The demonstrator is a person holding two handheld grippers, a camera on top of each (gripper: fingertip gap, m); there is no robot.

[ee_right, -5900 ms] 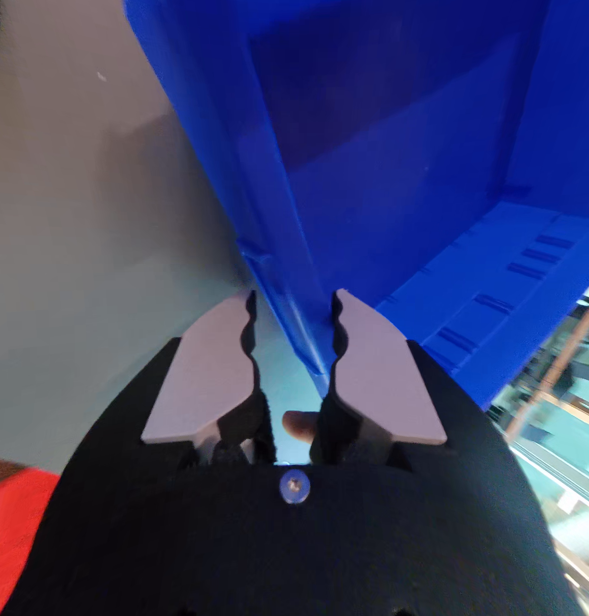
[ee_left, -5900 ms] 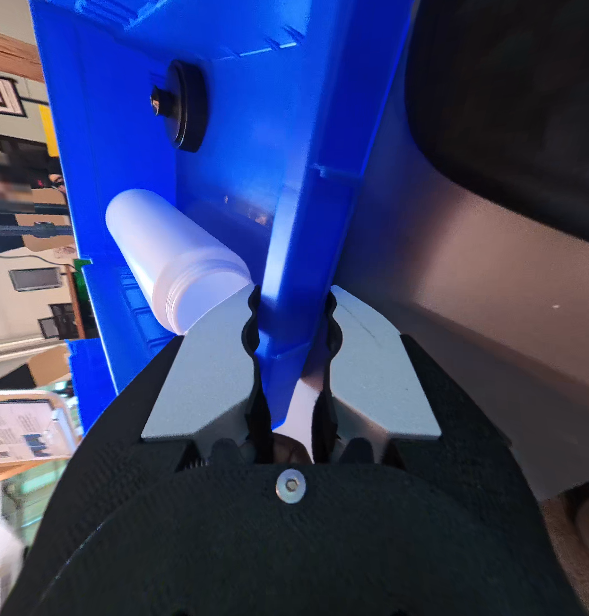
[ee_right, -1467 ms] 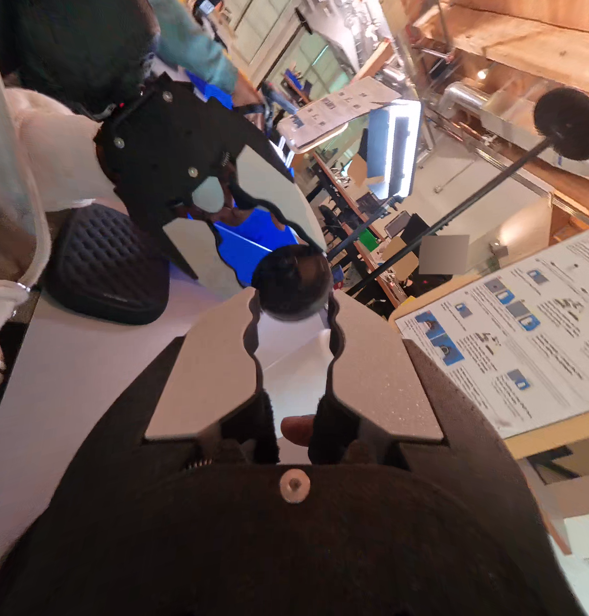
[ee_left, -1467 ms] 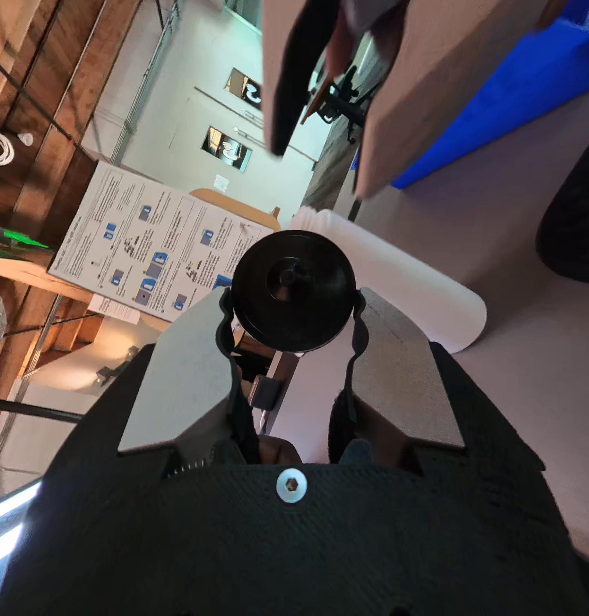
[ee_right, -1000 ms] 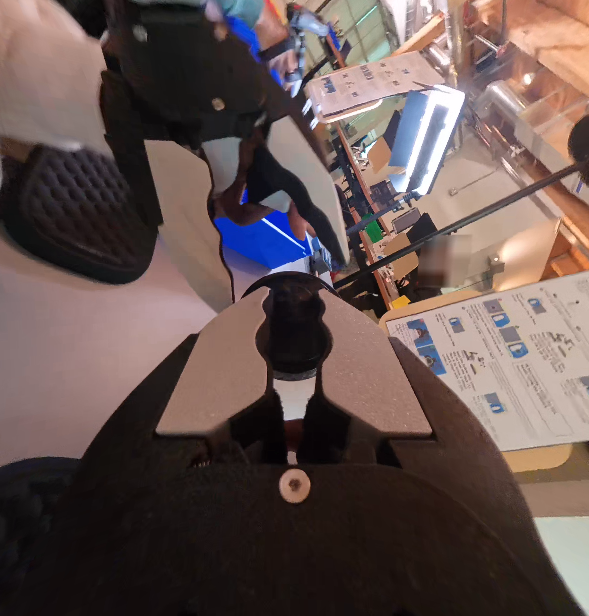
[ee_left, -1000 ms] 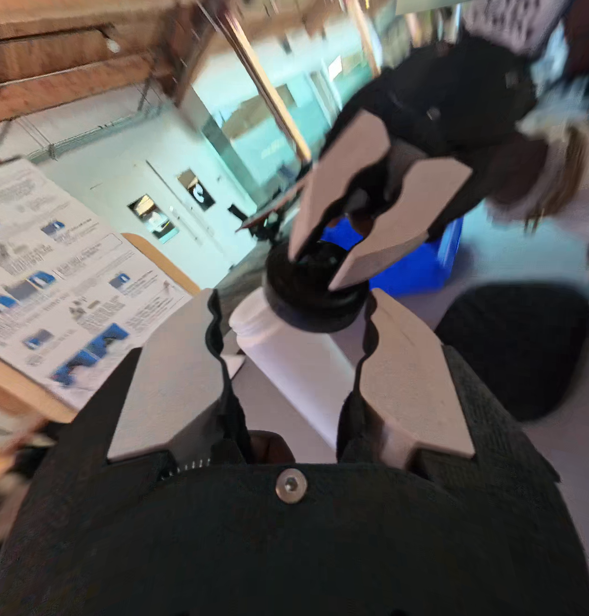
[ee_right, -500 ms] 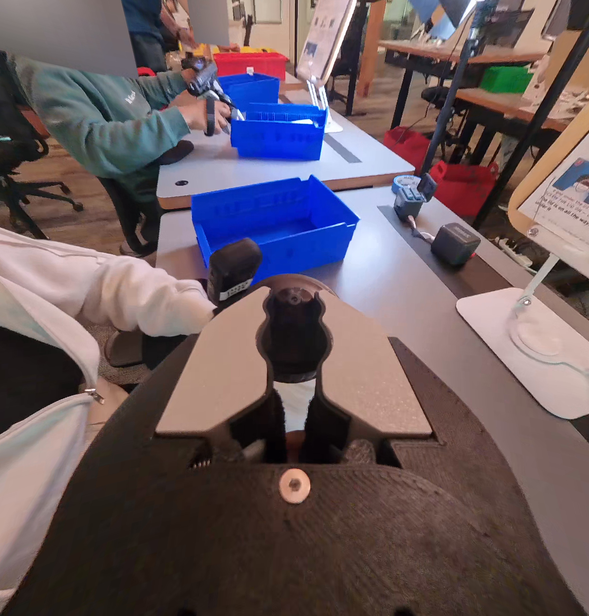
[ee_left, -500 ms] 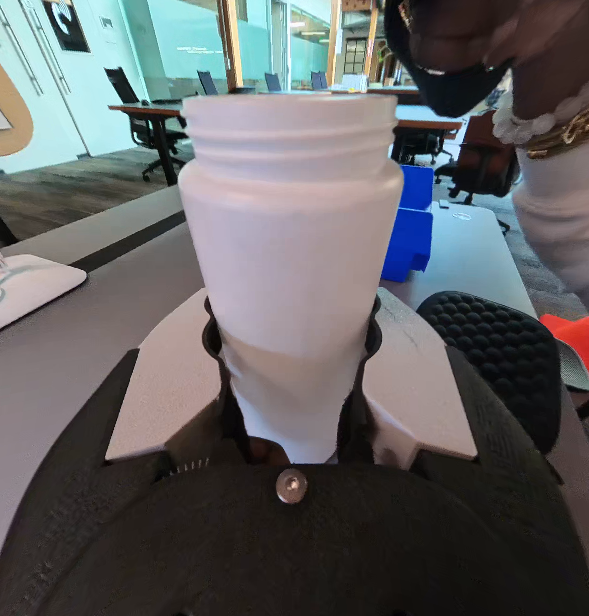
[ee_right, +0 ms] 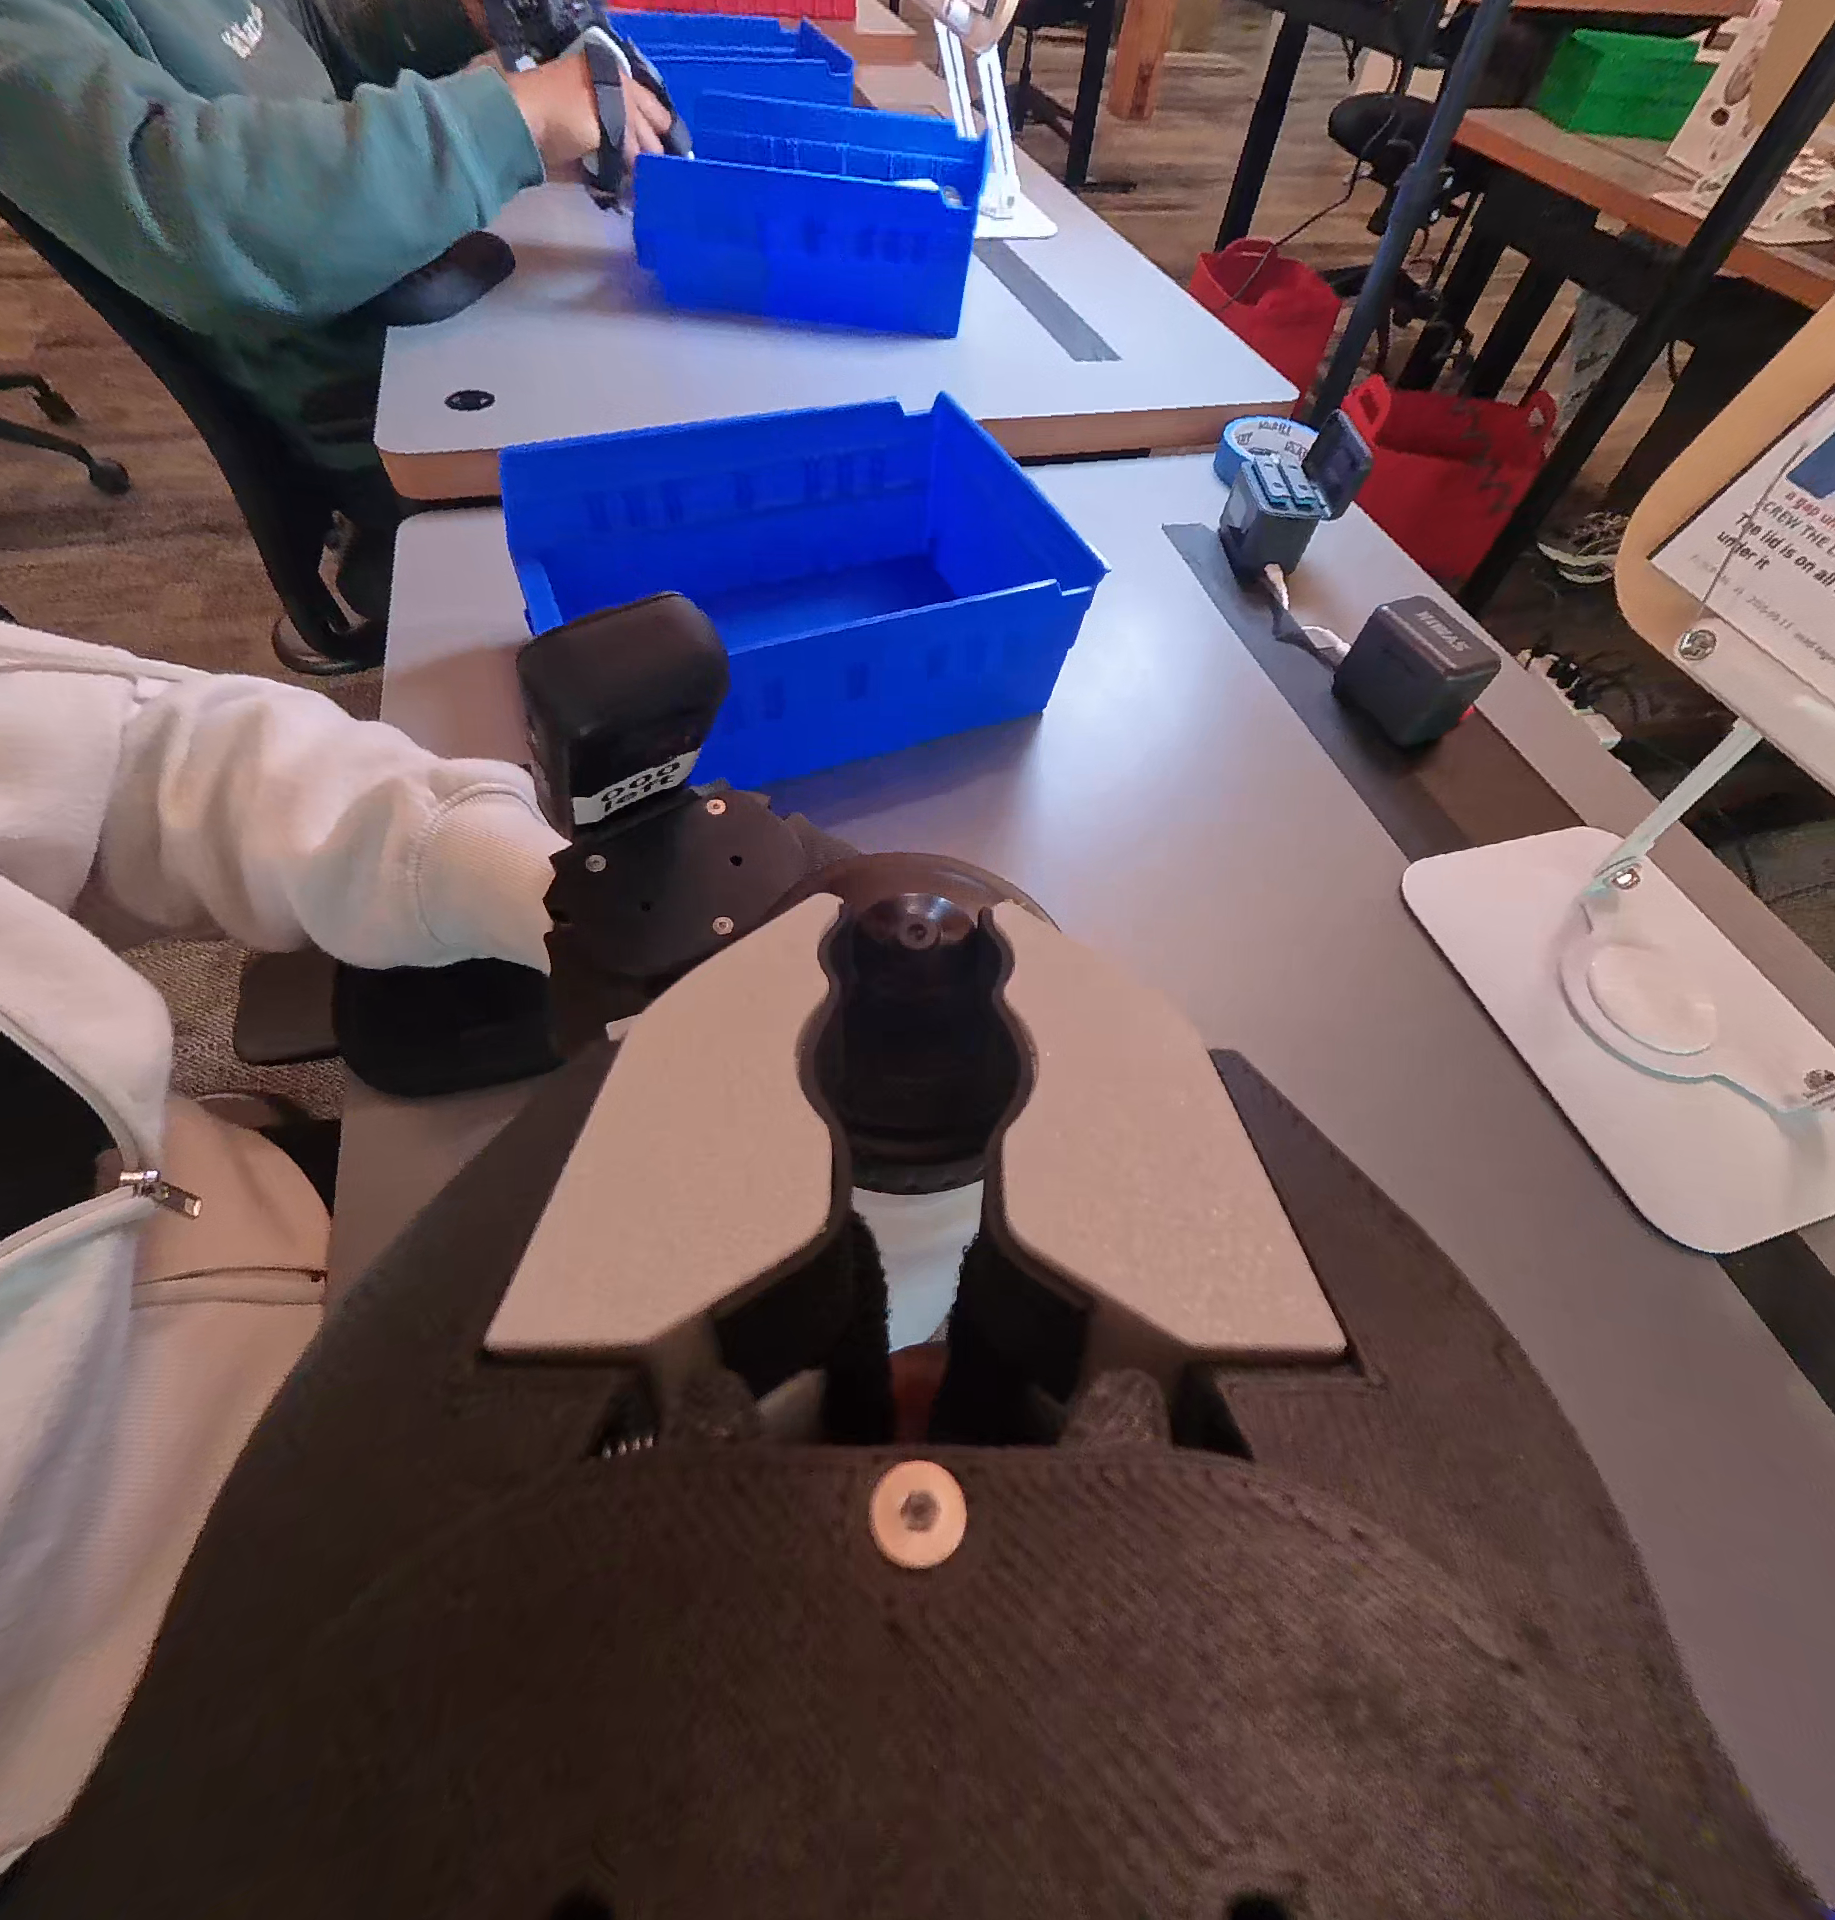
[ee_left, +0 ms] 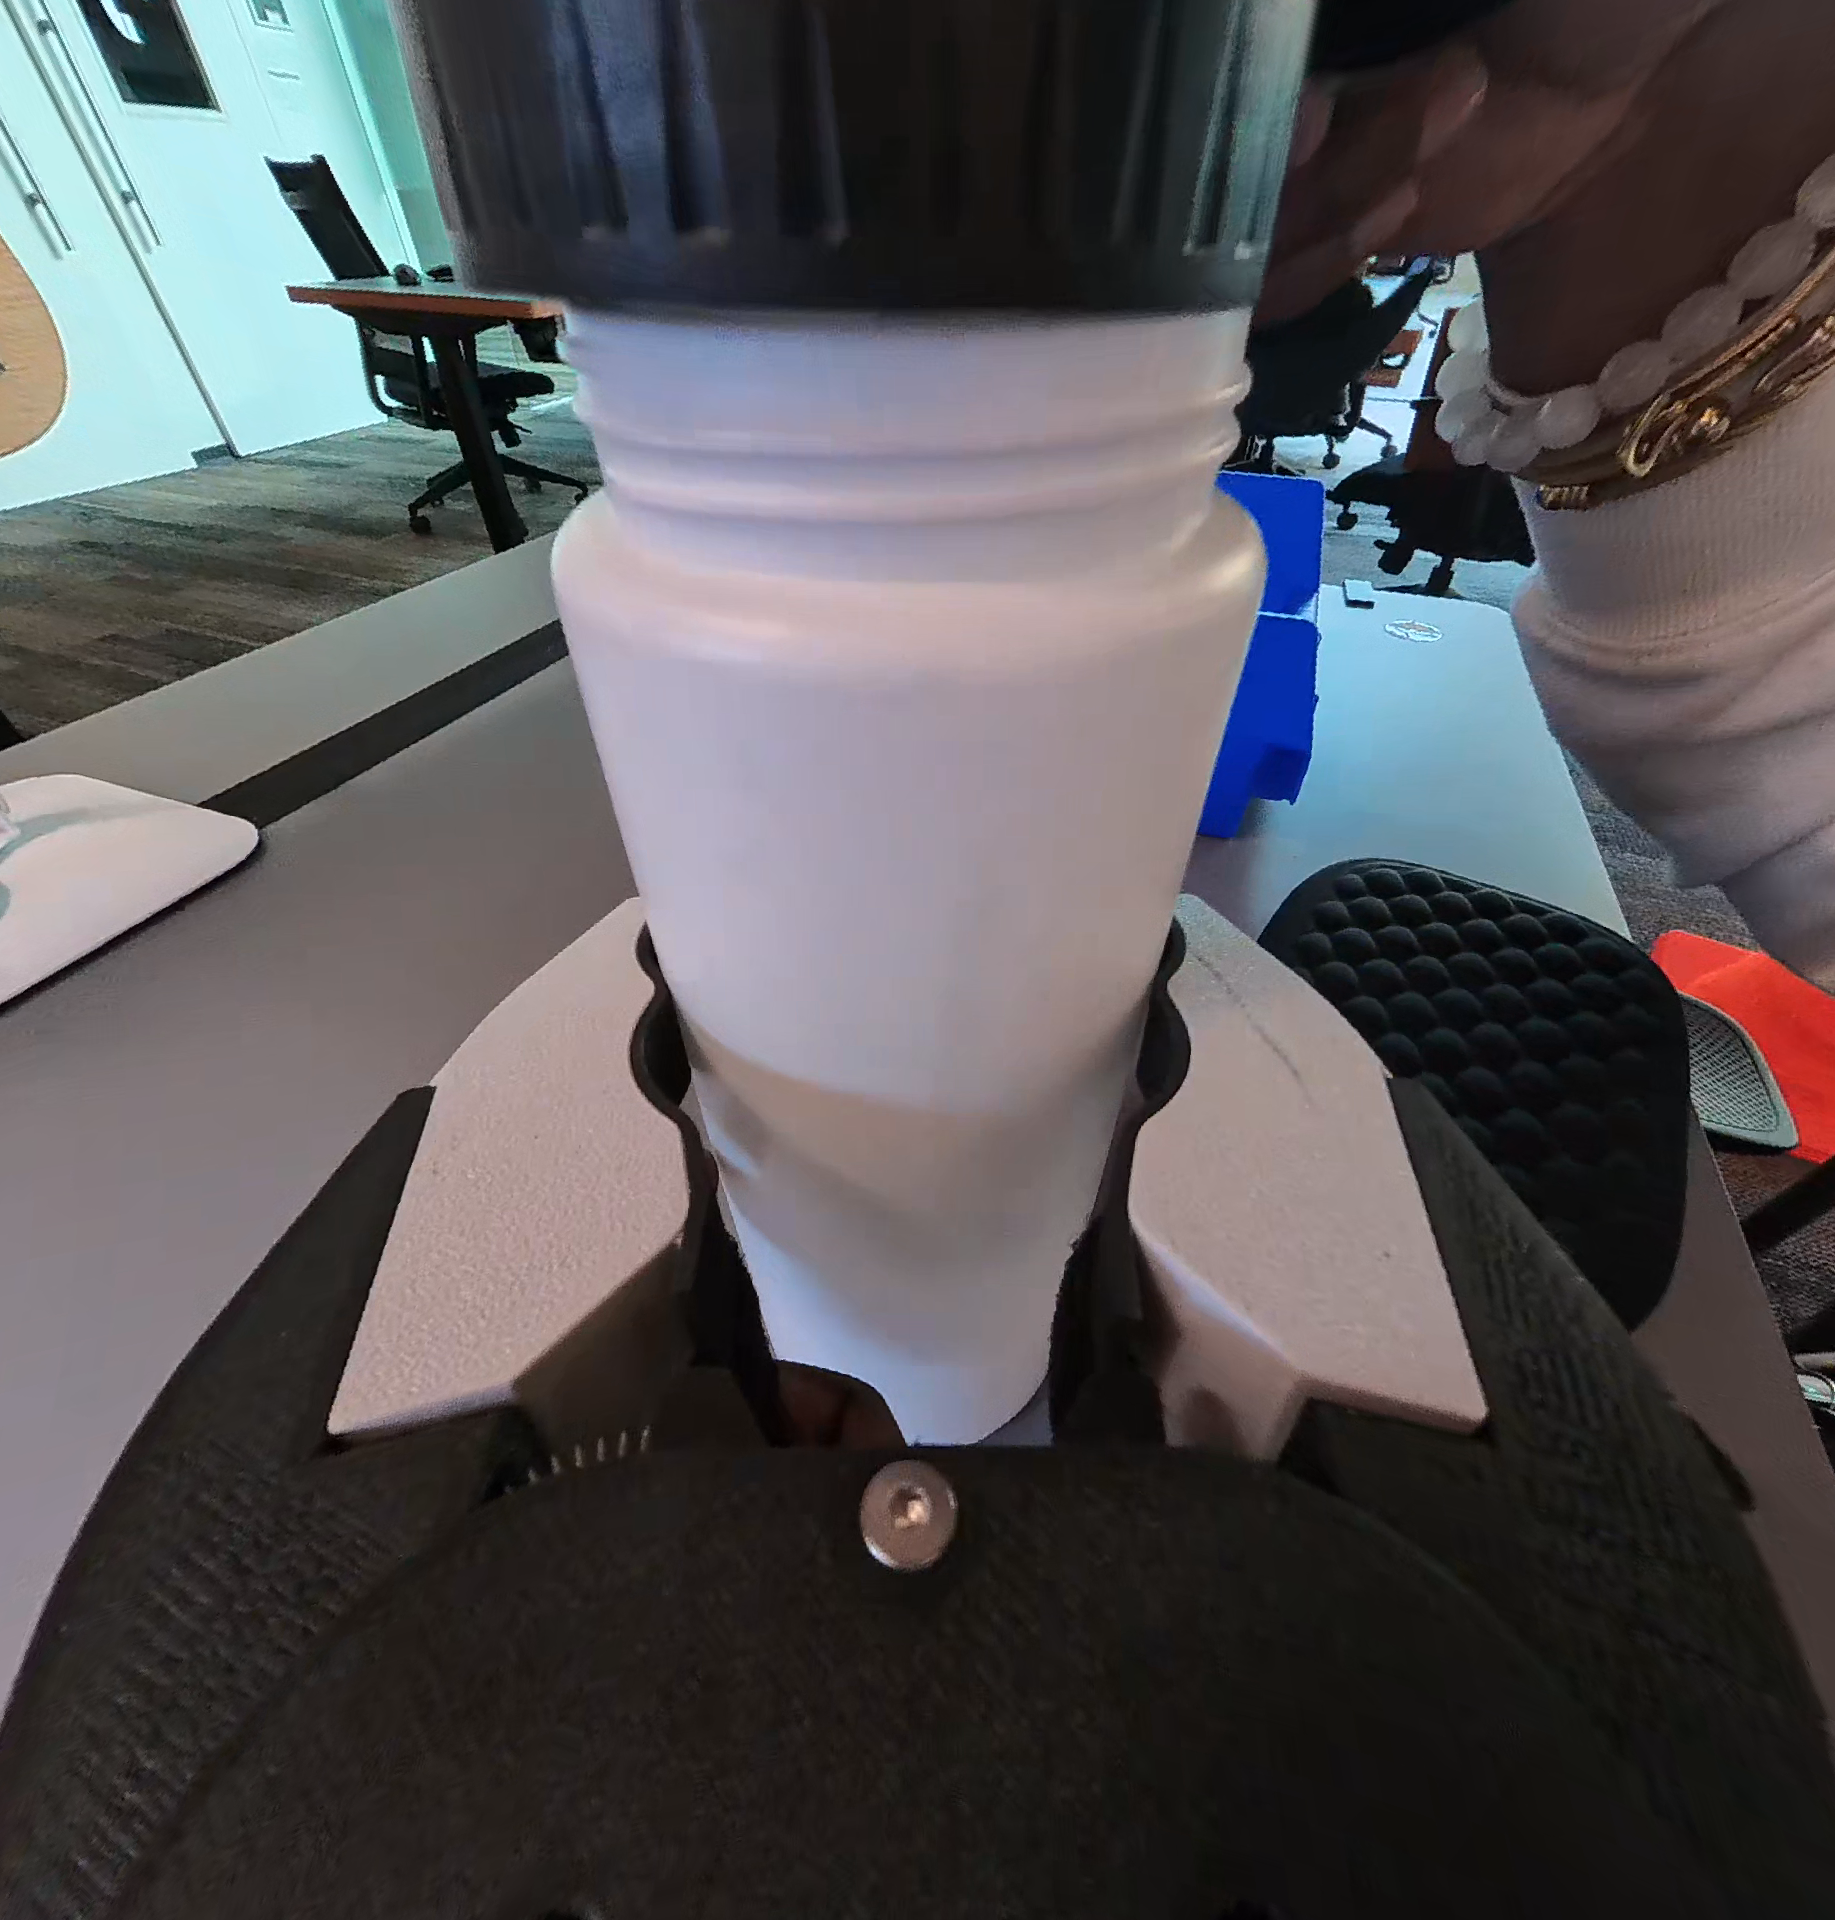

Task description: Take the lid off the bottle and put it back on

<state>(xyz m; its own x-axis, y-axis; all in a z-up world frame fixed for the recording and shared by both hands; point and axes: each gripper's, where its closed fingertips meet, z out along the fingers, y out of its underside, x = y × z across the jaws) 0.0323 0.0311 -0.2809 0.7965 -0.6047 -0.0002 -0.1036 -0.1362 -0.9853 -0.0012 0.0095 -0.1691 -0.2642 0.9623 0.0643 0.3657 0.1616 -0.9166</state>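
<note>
**Bottle and lid, both held in tongs**

- Bottle [ee_left: 892,748]: white plastic, upright, threaded neck showing. Lower body clamped between the grey fingers of the left tongs [ee_left: 908,997]. Held above the grey counter [ee_left: 269,1039]; whether its base touches the counter cannot be told.
- Lid [ee_left: 851,145]: black, ribbed rim, seated on the mouth of the bottle with threads visible below it. From the right wrist view its top [ee_right: 913,1029] carries a raised centre knob.
- Right tongs [ee_right: 915,925]: come down from above, fingers closed on the lid's centre knob, tips nearly meeting beyond it.
- Left tongs, far view [ee_right: 674,883]: black body with a camera block on top, just beyond the lid, held by a hand in a white sleeve [ee_right: 269,810].
- Wrist [ee_left: 1619,395]: upper right of the left view, wearing white bead and gold bracelets over a white cuff.
- Bin [ee_right: 799,592]: blue, open, on the counter beyond the tongs; a corner shows behind the bottle [ee_left: 1266,665].
- Pad [ee_left: 1495,1070]: black, dimpled, at the counter's near right edge.
- Stand base [ee_right: 1640,1029]: white, flat, on the counter to the right, bearing a printed sheet.
- Chargers [ee_right: 1412,675]: dark blocks on a dark strip along the counter.
- Second person [ee_right: 217,177]: green sleeve, at a farther counter with more blue bins [ee_right: 809,239].
</note>
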